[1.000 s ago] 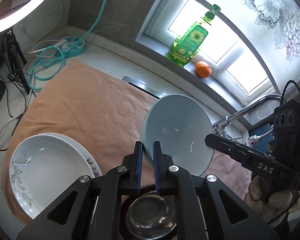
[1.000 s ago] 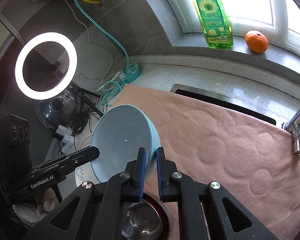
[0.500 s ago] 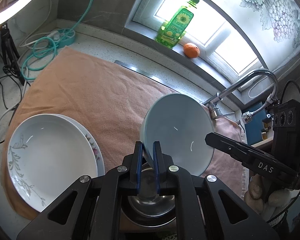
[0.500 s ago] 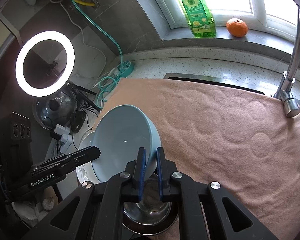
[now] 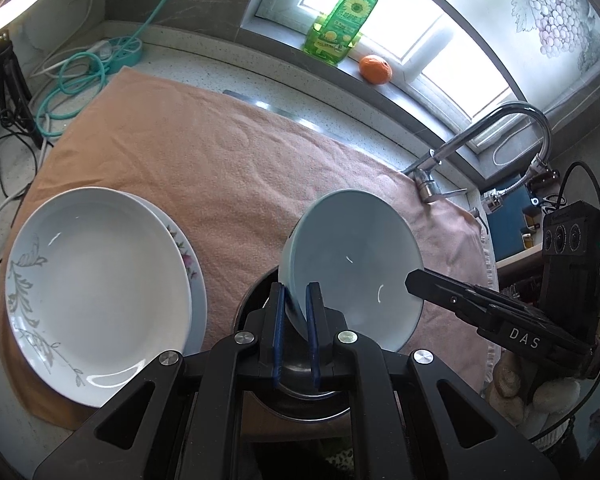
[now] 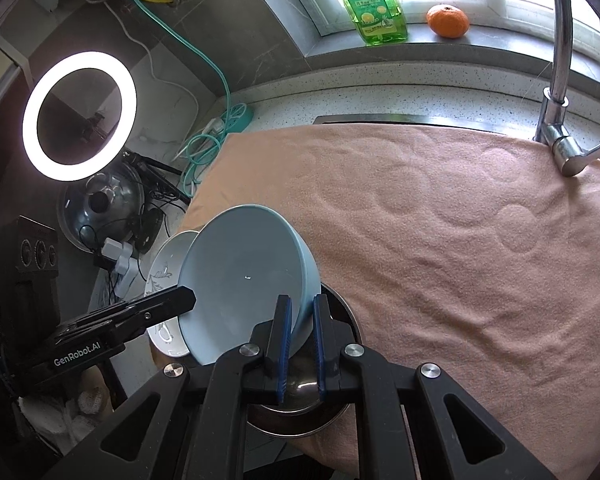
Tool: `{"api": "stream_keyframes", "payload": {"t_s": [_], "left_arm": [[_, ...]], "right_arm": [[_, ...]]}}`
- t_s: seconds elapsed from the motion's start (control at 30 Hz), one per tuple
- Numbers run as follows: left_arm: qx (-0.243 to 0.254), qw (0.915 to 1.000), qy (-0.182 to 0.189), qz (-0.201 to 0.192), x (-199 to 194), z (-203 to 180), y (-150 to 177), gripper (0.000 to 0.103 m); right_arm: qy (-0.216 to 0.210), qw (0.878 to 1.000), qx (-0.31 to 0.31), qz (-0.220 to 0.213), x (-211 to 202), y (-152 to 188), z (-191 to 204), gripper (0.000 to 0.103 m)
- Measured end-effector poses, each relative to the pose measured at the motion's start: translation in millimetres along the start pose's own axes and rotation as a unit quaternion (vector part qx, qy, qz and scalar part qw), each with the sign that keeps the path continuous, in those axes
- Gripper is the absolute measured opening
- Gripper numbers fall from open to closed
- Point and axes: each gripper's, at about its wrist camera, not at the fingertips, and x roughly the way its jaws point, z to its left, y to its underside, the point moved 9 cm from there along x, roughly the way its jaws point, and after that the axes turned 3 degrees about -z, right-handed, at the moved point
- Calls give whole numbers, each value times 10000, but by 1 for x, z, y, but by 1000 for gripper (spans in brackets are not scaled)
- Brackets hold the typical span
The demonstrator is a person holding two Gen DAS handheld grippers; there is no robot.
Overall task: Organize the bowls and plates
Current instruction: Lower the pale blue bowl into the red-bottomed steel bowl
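Blue bowl (image 5: 352,264), pinched by its rim on opposite sides in the clenched left gripper (image 5: 296,332) and right gripper (image 6: 300,344), hangs tilted over what looks like a steel bowl (image 6: 300,408) on the towel (image 6: 440,240), so level it before nesting.

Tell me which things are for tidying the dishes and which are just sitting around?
For the job:
- round pale blue ceramic bowl, pinched at opposite rims by the left gripper and right gripper
- shiny steel bowl beneath it
- stacked white patterned plates

Just lying about:
- green dish soap bottle
- orange fruit
- chrome tap
- lit ring light
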Motion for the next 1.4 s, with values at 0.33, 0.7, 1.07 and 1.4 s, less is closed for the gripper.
{"api": "stream_keyframes", "payload": {"t_s": [0.33, 0.7, 1.07, 1.4], "left_arm": [[63, 9998, 1, 167, 2, 2, 15, 9], [96, 9996, 49, 271, 3, 4, 23, 9], [87, 9988, 53, 482, 12, 5, 34, 9], [66, 9981, -11, 620, 21, 8, 40, 9]], "right_arm": [[61, 9999, 92, 62, 2, 19, 1, 10], [90, 9997, 214, 111, 4, 31, -1, 10], [126, 9991, 311, 256, 11, 41, -8, 10], [153, 9985, 327, 416, 20, 50, -12, 10]]}}
